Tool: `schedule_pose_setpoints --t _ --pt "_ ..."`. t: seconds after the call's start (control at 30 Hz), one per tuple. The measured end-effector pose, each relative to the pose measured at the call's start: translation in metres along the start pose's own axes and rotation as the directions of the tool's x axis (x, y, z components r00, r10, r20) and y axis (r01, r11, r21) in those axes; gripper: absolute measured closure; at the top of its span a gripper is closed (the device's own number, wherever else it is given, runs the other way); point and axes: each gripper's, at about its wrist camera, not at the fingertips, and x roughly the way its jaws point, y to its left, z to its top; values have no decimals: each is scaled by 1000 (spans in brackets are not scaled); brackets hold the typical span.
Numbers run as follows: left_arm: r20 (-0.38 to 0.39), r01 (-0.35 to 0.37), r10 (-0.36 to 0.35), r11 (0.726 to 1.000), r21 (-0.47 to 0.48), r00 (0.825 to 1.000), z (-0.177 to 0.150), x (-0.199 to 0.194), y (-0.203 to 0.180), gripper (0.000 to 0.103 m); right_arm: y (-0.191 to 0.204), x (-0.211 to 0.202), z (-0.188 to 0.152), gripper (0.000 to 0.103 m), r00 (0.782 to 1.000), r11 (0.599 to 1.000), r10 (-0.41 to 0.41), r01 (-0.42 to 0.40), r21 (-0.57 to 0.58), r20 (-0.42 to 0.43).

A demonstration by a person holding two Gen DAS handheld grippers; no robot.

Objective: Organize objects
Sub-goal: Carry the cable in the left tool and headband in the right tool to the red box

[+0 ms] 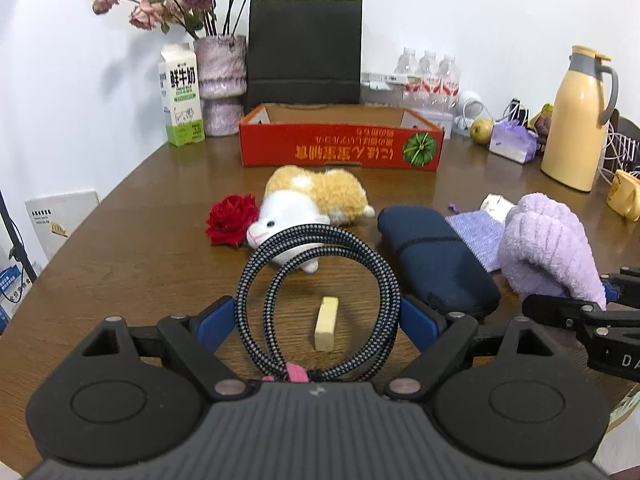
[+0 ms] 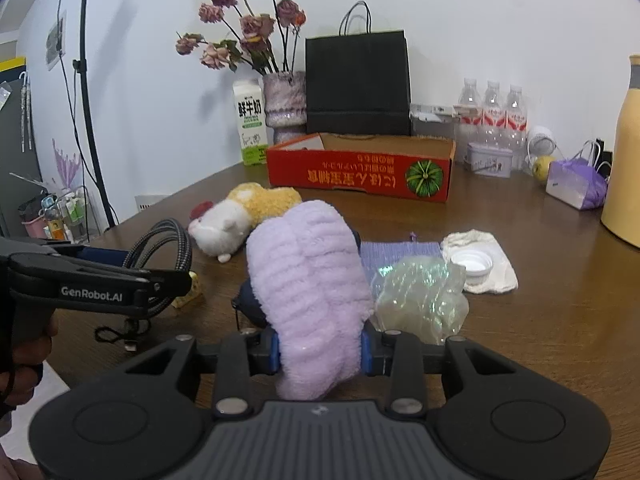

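My left gripper (image 1: 318,320) is shut on a coiled black-and-white braided cable (image 1: 256,280), which stands upright between the blue pads (image 1: 214,320). Through the coil I see a pale yellow block (image 1: 326,322) lying on the wooden table (image 1: 140,264). My right gripper (image 2: 320,350) is shut on a fluffy lilac towel (image 2: 312,280), whose bulk rises in front of the lens. An open red cardboard box (image 1: 340,148) sits at the back centre. Before it lie a plush toy (image 1: 312,204), a red rose (image 1: 232,220) and a navy pouch (image 1: 436,264).
Crumpled clear plastic (image 2: 420,296), a purple woven cloth (image 2: 400,252) and a white cap (image 2: 472,264) on a white rag lie to the right. A yellow thermos (image 1: 576,120), milk carton (image 1: 180,100), vase (image 1: 220,84), black bag (image 1: 304,52) and water bottles (image 1: 428,76) line the back.
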Motion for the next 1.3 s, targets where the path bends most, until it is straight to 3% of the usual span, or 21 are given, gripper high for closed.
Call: schedule_pose_setpoints --t 0.7,1.3 --pt "102 7 -8 1000 10 995 24 -30 -7 15 8 -17 21 69 995 1000 0 1 -14 98" --pt "118 8 -11 1000 25 993 92 11 -8 15 1 30 82 69 993 999 -7 11 -31 118"
